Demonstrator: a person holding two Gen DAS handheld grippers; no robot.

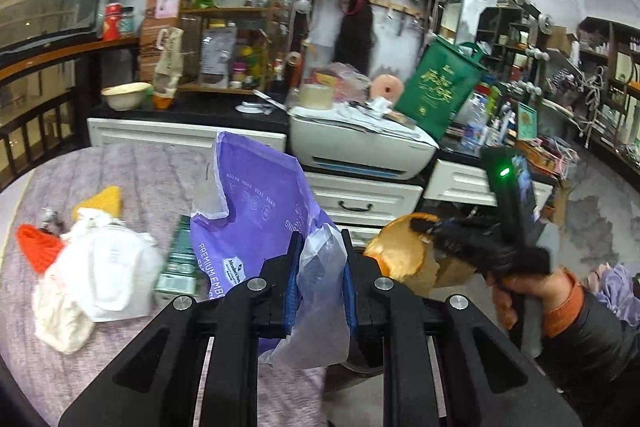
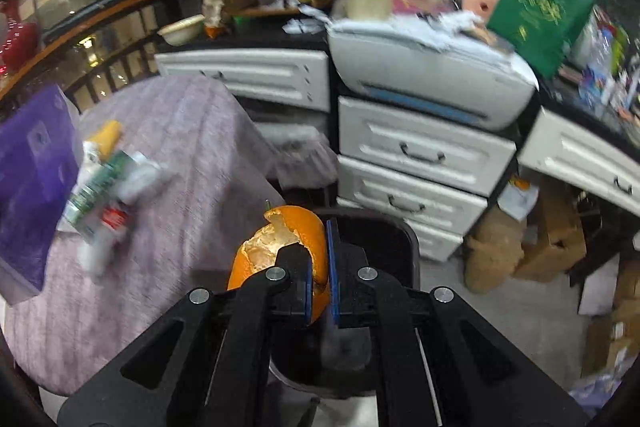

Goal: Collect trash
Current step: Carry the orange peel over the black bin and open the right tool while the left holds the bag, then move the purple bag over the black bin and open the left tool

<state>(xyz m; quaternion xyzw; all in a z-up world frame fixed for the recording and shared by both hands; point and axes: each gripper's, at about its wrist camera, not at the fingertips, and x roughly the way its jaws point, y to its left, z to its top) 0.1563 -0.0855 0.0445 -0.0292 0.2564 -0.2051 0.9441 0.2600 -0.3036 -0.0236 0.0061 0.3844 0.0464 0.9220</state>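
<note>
The table (image 2: 192, 147), under a lilac cloth, fills the left of both views; loose trash is seen on it — a white wrapper heap (image 1: 96, 267), a green box (image 1: 180, 259), and orange scraps (image 1: 38, 247) and a yellow scrap (image 1: 102, 199). A dark bin (image 2: 384, 239) is seen off the table edge, directly below and ahead of the right gripper (image 2: 318, 279).

A purple bag (image 1: 256, 203) with a clear plastic flap is held upright between the blue pads of the left gripper (image 1: 320, 279); the jaws are closed on the plastic, not fully together.

The right gripper is clamped on an orange peel (image 2: 280, 243), pinched at one edge, most of the peel standing clear to the left of the jaws. In the left view the peel (image 1: 400, 251) is seen off the table edge, level with the bag.

Step in hand, as judged: the peel is to be dropped in the bin. Notes for doing it well:
- The jaws should be brought over the bin mouth before release — the peel overhangs leftward, toward the table, so the centre of the peel and not the jaws should be aligned.
- Release should be made low, with a full opening; the damp pith may stick to a pad.
- The bag should be kept clear of the drop path.

Much trash is left on the table; the task is judged well short of done.
</note>
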